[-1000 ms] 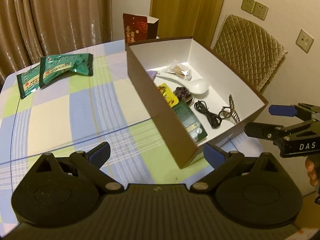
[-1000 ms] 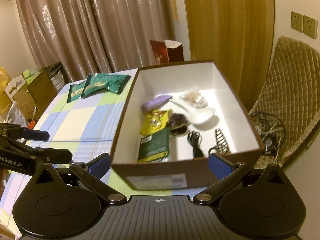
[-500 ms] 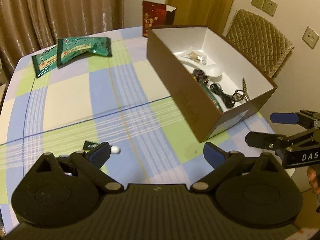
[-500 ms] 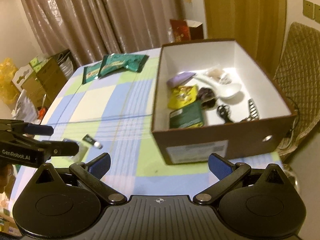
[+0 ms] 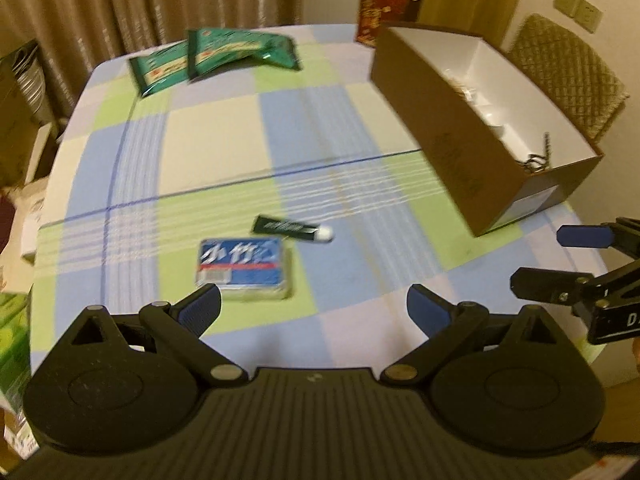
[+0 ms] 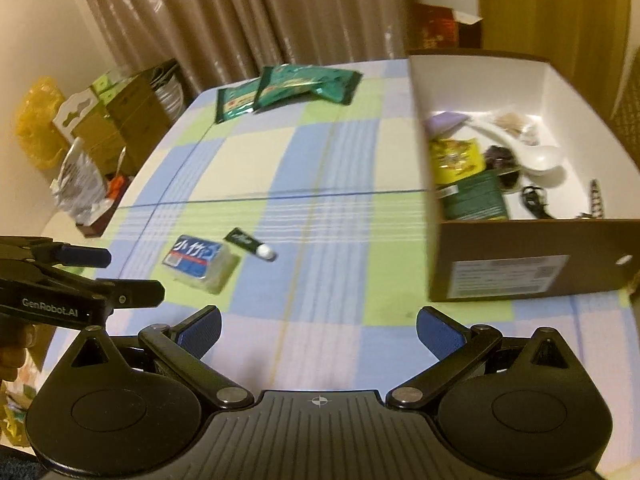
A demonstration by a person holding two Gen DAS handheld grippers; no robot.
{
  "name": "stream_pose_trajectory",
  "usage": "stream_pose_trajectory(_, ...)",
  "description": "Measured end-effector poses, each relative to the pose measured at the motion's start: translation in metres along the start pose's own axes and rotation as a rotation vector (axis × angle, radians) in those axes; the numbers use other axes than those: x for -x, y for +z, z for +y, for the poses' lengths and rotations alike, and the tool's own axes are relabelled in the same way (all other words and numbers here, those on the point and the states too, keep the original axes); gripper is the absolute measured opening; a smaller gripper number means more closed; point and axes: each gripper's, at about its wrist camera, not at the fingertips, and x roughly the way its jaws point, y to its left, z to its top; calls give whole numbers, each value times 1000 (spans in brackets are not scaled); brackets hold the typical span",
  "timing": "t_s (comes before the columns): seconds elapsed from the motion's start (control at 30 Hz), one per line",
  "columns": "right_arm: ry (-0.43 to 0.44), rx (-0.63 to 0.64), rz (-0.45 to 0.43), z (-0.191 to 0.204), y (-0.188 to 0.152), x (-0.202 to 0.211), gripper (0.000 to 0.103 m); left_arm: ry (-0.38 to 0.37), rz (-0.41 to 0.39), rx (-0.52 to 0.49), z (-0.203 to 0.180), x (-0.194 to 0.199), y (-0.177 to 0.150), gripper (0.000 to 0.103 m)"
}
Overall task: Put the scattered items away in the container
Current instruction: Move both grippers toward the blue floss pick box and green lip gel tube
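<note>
Both the left gripper (image 5: 314,310) and right gripper (image 6: 319,330) hold their fingers wide apart — empty. A tissue pack (image 5: 245,269) and small tube (image 5: 294,229) lie near; the box (image 6: 516,264) sits right.

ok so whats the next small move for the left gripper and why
Probably ease the left gripper forward and down over the blue tissue pack. Its jaws are open and empty, and the pack lies just ahead of them on the tablecloth, outside the box.

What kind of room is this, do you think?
Probably a home dining or living room: a table under a checked cloth, long curtains behind it, and a padded chair by the wall.
</note>
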Motion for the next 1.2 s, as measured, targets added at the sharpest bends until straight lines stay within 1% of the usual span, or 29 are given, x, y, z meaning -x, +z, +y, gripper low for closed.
stream_pose_trajectory(0.1, 10, 21, 17, 12, 0, -10, 101, 16, 7, 18, 15, 0, -6, 98)
stream_pose_trajectory(0.2, 1, 48, 30, 23, -1, -22, 101, 33, 12, 26, 26, -2, -9, 98)
stream_pose_trajectory(0.47, -26, 64, 52, 32, -1, -44, 101, 54, 25, 35, 45, -7, -14, 98)
stream_pose_trajectory(0.73, -26, 96, 72, 39, 0, -56, 101, 58, 49, 29, 49, -15, -15, 98)
stream_pose_trajectory(0.83, -41, 103, 74, 38, 2, -62, 101, 65, 50, 13, 47, -18, -12, 98)
stream_pose_trajectory(0.97, -62, 73, 80, 32, 2, -71, 101, 62, 47, 16, 47, -25, -8, 98)
stream_pose_trajectory(1.2, -68, 29, 98, 25, 3, -80, 101, 51, 56, 7, 49, -41, -4, 98)
